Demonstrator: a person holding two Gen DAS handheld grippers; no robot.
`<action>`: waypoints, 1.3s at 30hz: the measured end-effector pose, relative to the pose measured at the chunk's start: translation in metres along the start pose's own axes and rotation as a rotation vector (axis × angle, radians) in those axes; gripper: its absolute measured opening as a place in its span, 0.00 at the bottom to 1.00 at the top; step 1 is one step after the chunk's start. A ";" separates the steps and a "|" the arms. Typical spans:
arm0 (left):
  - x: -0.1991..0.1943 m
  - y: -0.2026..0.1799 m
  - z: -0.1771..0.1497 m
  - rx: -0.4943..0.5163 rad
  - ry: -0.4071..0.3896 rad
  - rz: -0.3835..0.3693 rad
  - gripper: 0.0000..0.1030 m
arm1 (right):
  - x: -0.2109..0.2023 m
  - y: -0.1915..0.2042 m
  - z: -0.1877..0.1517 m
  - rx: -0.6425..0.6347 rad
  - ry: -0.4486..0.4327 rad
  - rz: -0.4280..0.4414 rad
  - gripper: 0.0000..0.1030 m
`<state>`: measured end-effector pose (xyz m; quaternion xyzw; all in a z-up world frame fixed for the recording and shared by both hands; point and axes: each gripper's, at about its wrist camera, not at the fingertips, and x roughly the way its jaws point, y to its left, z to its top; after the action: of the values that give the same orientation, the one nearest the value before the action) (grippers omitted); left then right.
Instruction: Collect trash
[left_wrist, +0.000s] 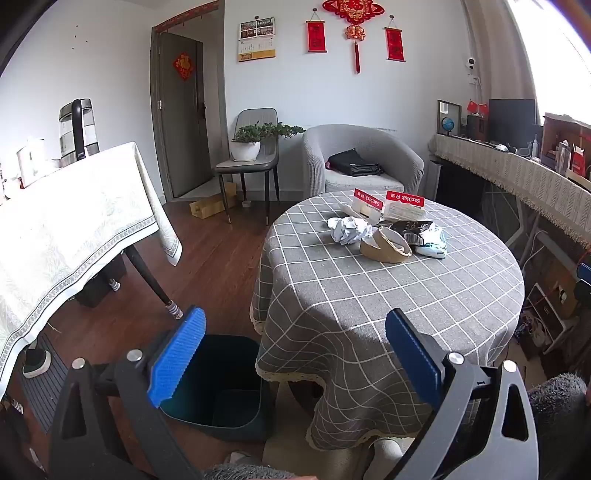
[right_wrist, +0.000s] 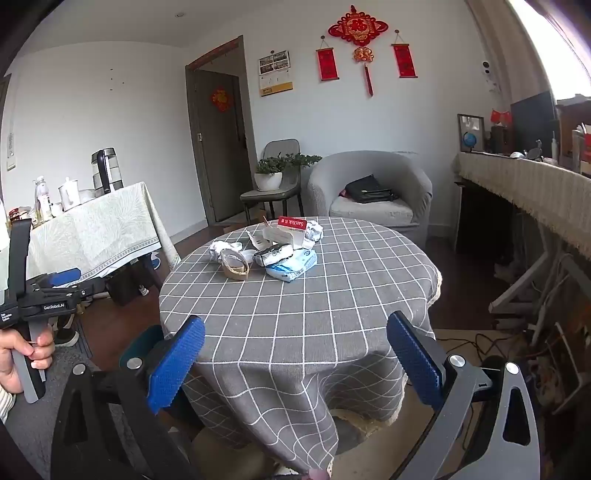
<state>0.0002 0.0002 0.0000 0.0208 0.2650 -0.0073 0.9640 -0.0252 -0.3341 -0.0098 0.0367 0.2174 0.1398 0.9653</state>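
Blue-padded fingers fill the bottom of both views: the left gripper (left_wrist: 293, 354) and the right gripper (right_wrist: 295, 360) each stand spread wide apart with nothing between the pads. Just beyond the left one, at the lower centre of its view, a dark green bin (left_wrist: 221, 387) sits on the floor beside the round table (left_wrist: 388, 295), and what shows of its inside looks empty. All the trash is at the far side of the checked cloth, above centre: crumpled paper (left_wrist: 349, 229), a flattened brown cardboard ring (left_wrist: 386, 245), a dark wrapper (left_wrist: 413, 227), a pale blue packet (right_wrist: 291, 264) and two red-topped cards (left_wrist: 388, 205). By my reading, collecting has not started; every piece is left to pick up and drop in the bin.
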 end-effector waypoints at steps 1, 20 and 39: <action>0.000 0.000 0.000 0.001 0.000 0.000 0.97 | 0.000 0.000 0.000 0.000 0.001 0.000 0.97; 0.004 -0.003 -0.001 -0.002 0.006 -0.002 0.97 | -0.001 -0.001 0.001 0.000 -0.001 0.000 0.97; 0.006 -0.002 -0.001 -0.004 0.011 -0.002 0.97 | -0.001 -0.003 -0.001 -0.003 0.003 -0.002 0.97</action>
<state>0.0042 -0.0013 -0.0042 0.0186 0.2701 -0.0078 0.9626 -0.0259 -0.3378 -0.0105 0.0350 0.2186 0.1392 0.9652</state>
